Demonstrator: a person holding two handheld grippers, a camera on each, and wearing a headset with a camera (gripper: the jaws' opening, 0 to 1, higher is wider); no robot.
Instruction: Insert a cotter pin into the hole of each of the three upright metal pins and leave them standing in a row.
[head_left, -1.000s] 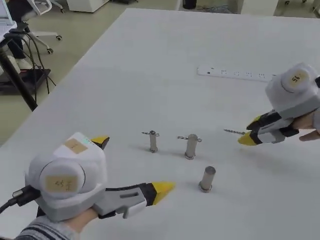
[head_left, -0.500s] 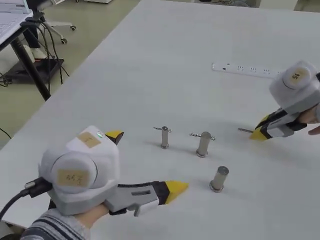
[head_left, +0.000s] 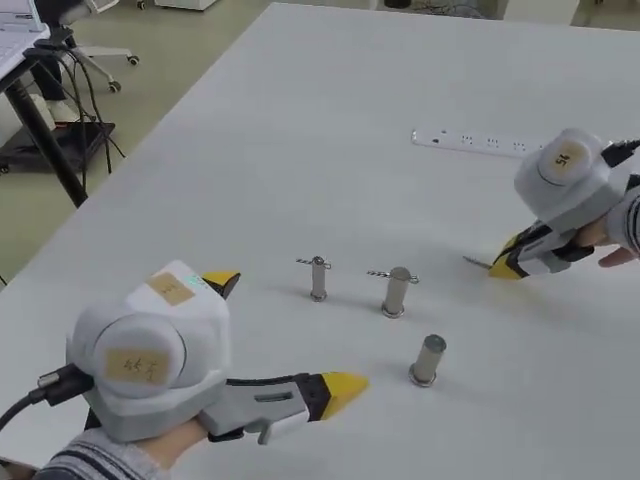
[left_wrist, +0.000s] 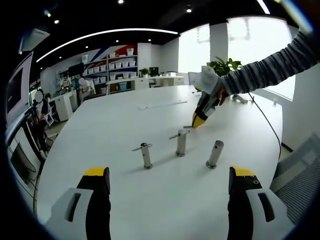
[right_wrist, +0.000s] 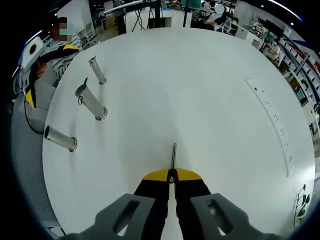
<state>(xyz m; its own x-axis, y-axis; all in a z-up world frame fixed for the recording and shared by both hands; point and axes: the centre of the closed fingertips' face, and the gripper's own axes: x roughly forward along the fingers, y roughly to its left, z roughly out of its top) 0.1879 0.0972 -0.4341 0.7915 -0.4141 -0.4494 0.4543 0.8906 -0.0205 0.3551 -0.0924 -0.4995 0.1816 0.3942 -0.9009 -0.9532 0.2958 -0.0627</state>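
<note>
Because the jaws of the right gripper (head_left: 505, 268) are pressed together over it, the rear end of the loose cotter pin (head_left: 476, 262) is hidden. Only its thin shaft is seen, jutting from the yellow tips low over the table (head_left: 300, 120). Whether the shaft's end touches the surface cannot be told. The hand behind this gripper is largely covered by the white housing; a few fingers (head_left: 617, 260) and a striped sleeve (head_left: 630, 218) are seen, cut off by the frame's edge. The other hand is likewise concealed beneath its housing. The hole in the near metal pin (head_left: 428, 360) is too small to be made out.

The left gripper (head_left: 283, 332) is held low by the table's near edge. Its jaws are spread wide apart over bare tabletop and pointed toward the pins. The right gripper is tilted downward and aimed at the pins from the far right, well apart from them.

Three metal pins are seen upright. The left metal pin (head_left: 318, 278) is crossed near its top by a fitted cotter pin (head_left: 310, 263). The middle metal pin (head_left: 396, 292), beside it, is crossed by a second fitted cotter pin (head_left: 383, 275). The near metal pin is set closer to the person, out of line with the other two. A power strip (head_left: 478, 145) is laid flat beyond the right gripper.
</note>
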